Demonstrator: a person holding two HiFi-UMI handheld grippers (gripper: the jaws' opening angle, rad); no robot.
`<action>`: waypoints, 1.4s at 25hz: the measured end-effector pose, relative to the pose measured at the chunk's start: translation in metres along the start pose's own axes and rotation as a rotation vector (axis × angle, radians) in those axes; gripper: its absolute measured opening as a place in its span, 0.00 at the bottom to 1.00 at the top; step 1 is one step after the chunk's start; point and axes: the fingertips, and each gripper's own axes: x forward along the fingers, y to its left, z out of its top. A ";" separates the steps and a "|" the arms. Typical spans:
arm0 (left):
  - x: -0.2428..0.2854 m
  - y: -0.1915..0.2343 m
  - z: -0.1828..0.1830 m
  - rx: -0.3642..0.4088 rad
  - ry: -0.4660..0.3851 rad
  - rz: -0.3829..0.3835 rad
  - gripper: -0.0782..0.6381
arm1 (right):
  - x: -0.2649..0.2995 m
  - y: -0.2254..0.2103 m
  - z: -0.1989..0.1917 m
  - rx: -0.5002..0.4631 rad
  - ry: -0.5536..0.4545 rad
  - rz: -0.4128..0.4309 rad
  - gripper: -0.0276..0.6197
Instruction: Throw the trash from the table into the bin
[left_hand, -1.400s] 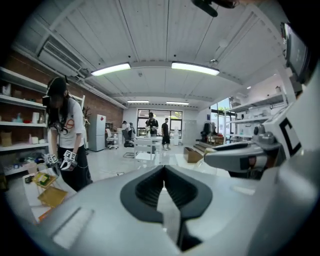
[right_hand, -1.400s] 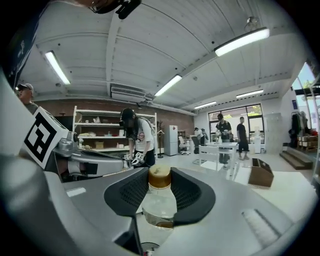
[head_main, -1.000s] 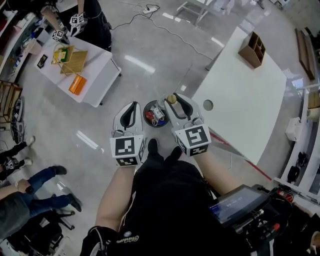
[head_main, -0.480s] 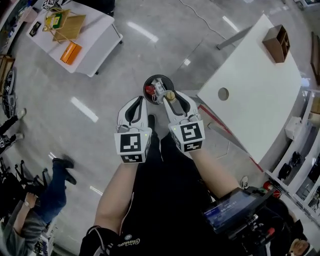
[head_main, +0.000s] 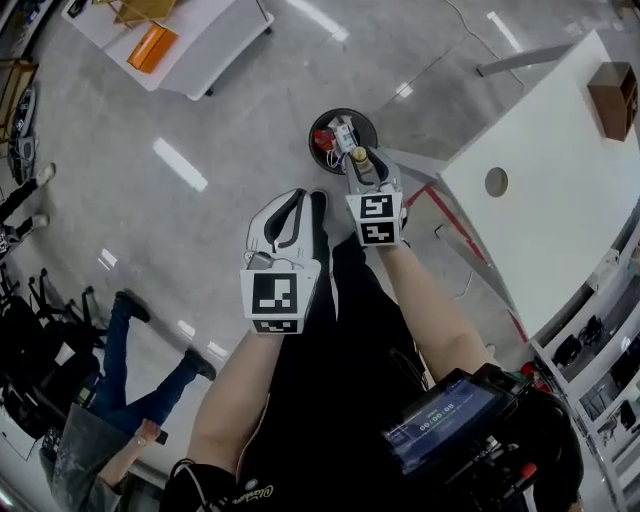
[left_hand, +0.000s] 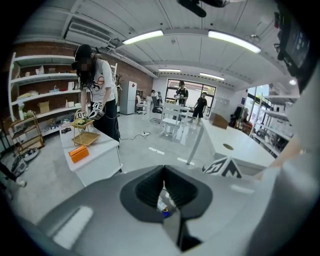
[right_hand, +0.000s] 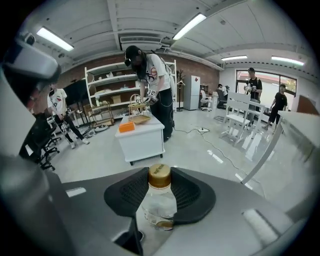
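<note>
A small clear plastic bottle (right_hand: 159, 202) with a gold cap (head_main: 358, 155) stands upright between the pads of my right gripper (right_hand: 160, 200), which is shut on it. In the head view the right gripper (head_main: 364, 176) holds the bottle at the near rim of a round black bin (head_main: 326, 124) on the floor, with red and white trash inside. My left gripper (head_main: 288, 204) hangs beside it, lower left in the picture and apart from the bin. Its jaws (left_hand: 165, 192) are together with nothing held; only a thin slit shows between the pads.
A large white table (head_main: 560, 210) with a round hole and a wooden box (head_main: 612, 98) stands right of the bin. A smaller white table (head_main: 205, 40) with an orange box (head_main: 150, 47) is at the upper left. A person (right_hand: 150, 80) works there; others stand around.
Both grippers have come down toward the floor. The right one with the bottle has moved up the picture to the bin's rim; the left one trails behind it.
</note>
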 end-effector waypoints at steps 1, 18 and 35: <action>-0.002 0.002 -0.004 -0.003 0.005 0.005 0.12 | 0.007 0.000 -0.006 -0.004 0.005 -0.002 0.25; 0.007 0.001 0.002 0.020 -0.006 -0.030 0.12 | 0.003 -0.008 0.002 0.080 -0.059 -0.007 0.34; -0.004 -0.086 0.137 0.190 -0.208 -0.223 0.12 | -0.192 -0.060 0.177 0.166 -0.423 -0.181 0.04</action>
